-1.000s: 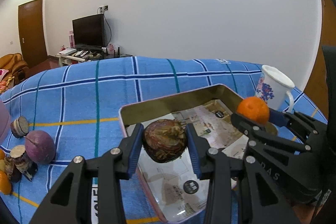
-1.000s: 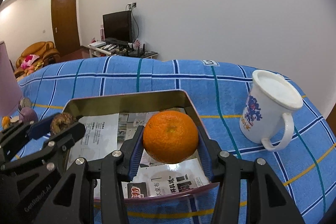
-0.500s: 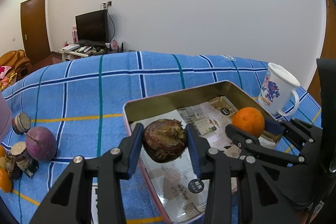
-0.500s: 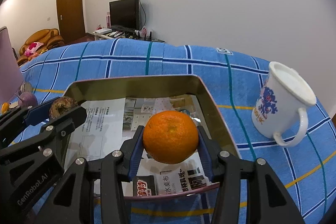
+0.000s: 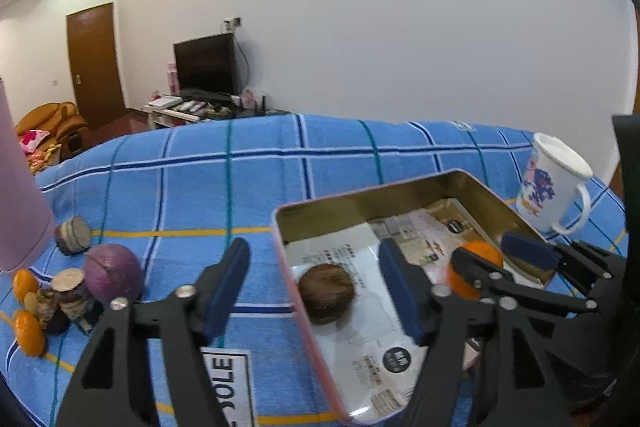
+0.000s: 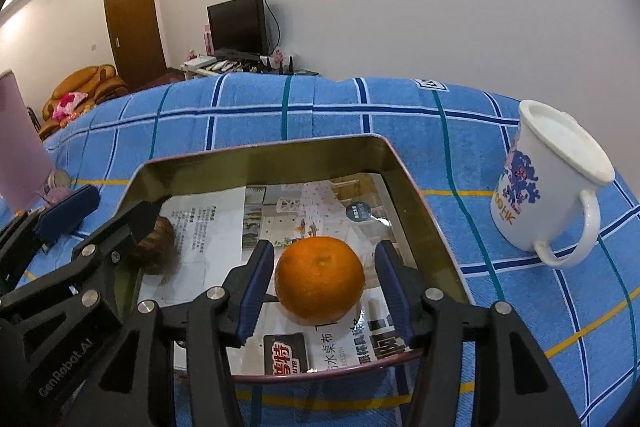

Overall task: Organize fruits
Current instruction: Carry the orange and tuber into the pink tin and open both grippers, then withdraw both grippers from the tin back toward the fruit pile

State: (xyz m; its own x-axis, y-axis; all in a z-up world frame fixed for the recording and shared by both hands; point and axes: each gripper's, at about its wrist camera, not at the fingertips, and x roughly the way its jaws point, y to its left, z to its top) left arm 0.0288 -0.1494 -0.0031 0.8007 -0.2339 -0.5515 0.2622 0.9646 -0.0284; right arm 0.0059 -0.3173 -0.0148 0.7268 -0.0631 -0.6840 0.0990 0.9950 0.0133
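A metal tin [image 5: 360,197] [image 6: 264,155] lined with printed paper sits on the blue checked cloth. A brown fruit [image 5: 326,287] [image 6: 158,247] lies in the tin's left part, between the spread jaws of my open left gripper [image 5: 316,287]. An orange [image 6: 319,279] [image 5: 476,269] rests on the paper in the tin's near right part, between the jaws of my open right gripper [image 6: 320,285], with gaps on both sides. The left gripper also shows in the right wrist view [image 6: 108,211].
A white mug [image 5: 554,193] [image 6: 548,183] stands right of the tin. On the cloth to the left lie a purple fruit [image 5: 113,273], several brown cut pieces [image 5: 72,235] and small oranges [image 5: 28,331]. A pink object [image 5: 20,195] stands at far left.
Both grippers lowered into the tin and opened. The brown fruit and the orange left the jaws and now rest on the paper.
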